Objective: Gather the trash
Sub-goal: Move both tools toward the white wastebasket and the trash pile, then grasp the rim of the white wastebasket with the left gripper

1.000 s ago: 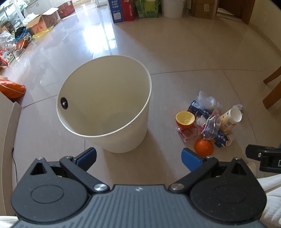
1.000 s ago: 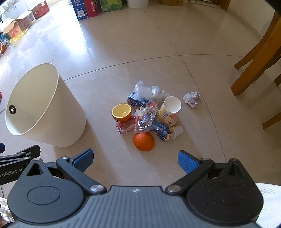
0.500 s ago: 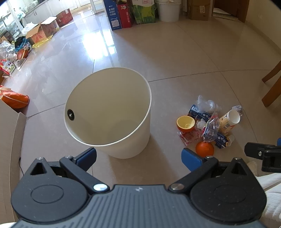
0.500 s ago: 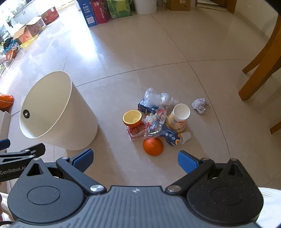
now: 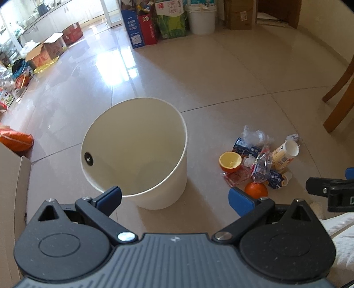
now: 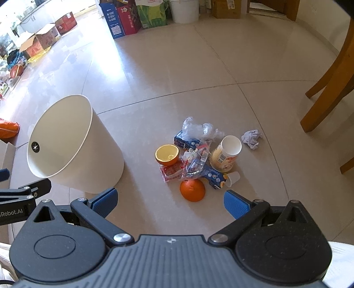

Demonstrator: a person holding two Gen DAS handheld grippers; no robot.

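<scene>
A white bin [image 5: 154,188] [image 6: 99,164] stands on the tiled floor with nothing visible inside. To its right lies a trash pile: two orange halves [image 6: 192,190] [image 6: 167,154], a yellow cup [image 6: 226,152], a clear plastic bag [image 6: 197,128], blue cartons [image 6: 211,175], a red wrapper [image 6: 171,171] and a crumpled paper [image 6: 251,138]. My left gripper [image 5: 174,198] hangs open above the bin's near side. My right gripper [image 6: 170,202] hangs open above the floor, just short of the nearer orange half. Neither holds anything.
Wooden chair legs [image 6: 327,88] stand to the right of the pile. Boxes [image 5: 143,28] and a white bucket [image 5: 200,18] line the far wall. A cardboard box [image 5: 13,199] sits at the left edge beside an orange bag [image 5: 16,141].
Both grippers have risen and pulled back, so the bin and the pile look smaller and farther off. Both stayed open.
</scene>
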